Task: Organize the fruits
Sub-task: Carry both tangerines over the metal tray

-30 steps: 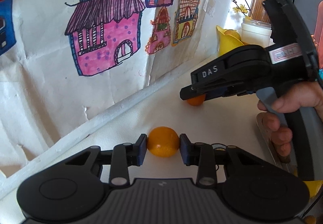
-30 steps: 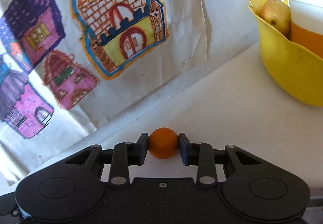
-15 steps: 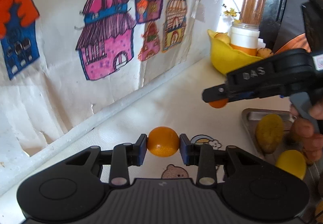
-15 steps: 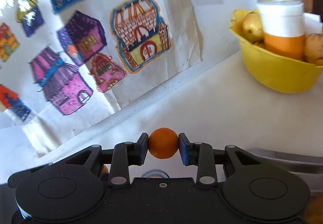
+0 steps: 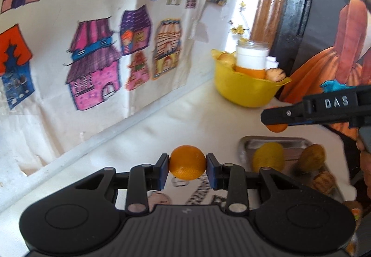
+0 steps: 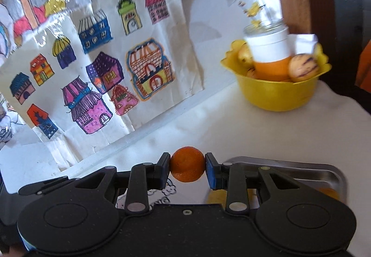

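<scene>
Each gripper is clamped on a small orange: the left gripper (image 5: pixel 187 167) pinches one orange (image 5: pixel 187 162) above the table (image 5: pixel 185 122), the right gripper (image 6: pixel 187 169) another orange (image 6: pixel 187 163) near the metal tray (image 6: pixel 334 172). Both fruits look light, round and firm-skinned, likely to roll; pads across the widest middle suit them best.

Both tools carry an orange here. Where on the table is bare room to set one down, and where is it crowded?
Bare white tabletop runs between the drawings on the wall, the yellow bowl and the metal tray. The bowl is crowded by a jar and fruit; the tray already holds several fruits.
</scene>
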`<state>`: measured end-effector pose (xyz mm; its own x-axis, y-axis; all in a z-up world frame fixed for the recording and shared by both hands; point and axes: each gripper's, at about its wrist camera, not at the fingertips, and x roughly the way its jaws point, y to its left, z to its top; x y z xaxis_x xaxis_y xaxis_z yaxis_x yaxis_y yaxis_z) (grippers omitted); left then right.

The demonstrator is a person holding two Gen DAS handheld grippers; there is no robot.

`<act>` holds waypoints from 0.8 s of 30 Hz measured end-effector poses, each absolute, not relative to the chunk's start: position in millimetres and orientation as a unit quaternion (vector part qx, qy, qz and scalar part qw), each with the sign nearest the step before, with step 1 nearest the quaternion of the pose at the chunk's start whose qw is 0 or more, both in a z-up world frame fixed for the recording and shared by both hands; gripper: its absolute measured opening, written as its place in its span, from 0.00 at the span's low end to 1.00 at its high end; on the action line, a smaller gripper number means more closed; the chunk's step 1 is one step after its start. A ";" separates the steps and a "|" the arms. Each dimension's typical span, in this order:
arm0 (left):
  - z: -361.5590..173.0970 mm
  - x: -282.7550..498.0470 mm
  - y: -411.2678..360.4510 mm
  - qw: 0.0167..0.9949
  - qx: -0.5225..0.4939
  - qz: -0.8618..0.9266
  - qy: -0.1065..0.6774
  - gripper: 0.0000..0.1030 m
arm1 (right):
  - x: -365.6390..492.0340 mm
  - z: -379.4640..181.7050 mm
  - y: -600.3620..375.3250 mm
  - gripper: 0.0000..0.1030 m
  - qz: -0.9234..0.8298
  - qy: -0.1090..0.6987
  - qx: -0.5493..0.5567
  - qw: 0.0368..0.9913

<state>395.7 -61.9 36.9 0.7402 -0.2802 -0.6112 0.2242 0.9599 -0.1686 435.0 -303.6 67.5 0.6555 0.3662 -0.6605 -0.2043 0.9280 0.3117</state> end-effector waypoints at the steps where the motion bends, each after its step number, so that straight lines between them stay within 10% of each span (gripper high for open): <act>1: 38.4 393.6 -65.2 0.932 -0.045 -0.141 0.332 0.36 | 430.0 68.7 -308.6 0.33 0.157 0.380 0.105 0.906; 24: 46.1 354.7 -143.7 0.916 -0.042 -0.235 0.322 0.36 | 281.5 64.3 -403.0 0.33 0.123 0.316 0.069 0.938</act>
<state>354.7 -143.7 46.1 0.6819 -0.4580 -0.5703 0.4036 0.8859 -0.2288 281.5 -403.0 64.3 0.7694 0.2745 -0.5767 -0.1870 0.9602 0.2075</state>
